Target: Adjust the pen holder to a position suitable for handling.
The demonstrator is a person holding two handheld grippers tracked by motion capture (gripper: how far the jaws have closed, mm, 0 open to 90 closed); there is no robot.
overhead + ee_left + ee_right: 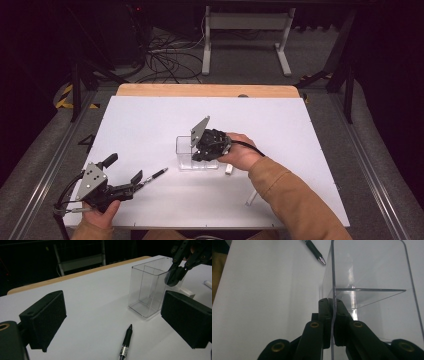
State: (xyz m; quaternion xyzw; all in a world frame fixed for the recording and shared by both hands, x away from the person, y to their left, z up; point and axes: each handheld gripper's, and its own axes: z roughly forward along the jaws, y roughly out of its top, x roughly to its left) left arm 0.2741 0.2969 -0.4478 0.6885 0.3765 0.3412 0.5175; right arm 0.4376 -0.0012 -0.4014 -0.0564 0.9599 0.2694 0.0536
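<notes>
Clear two-compartment holder (192,152) stands mid-desk (150,120); right gripper (333,315) jaws clamped on one wall's rim. Left gripper (131,184) jaws spread wide, nothing between them, aimed at black pen (125,343) lying just ahead, near holder. Likely next: straddle barrel mid-length, close square, keep holder steadied

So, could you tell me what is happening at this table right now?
A person works with a gripper in each hand. The right gripper is shut on one wall of a clear plastic box that stands upright on the white table. The left gripper is open, its jaws apart on either side of a black pen lying on the table.
</notes>
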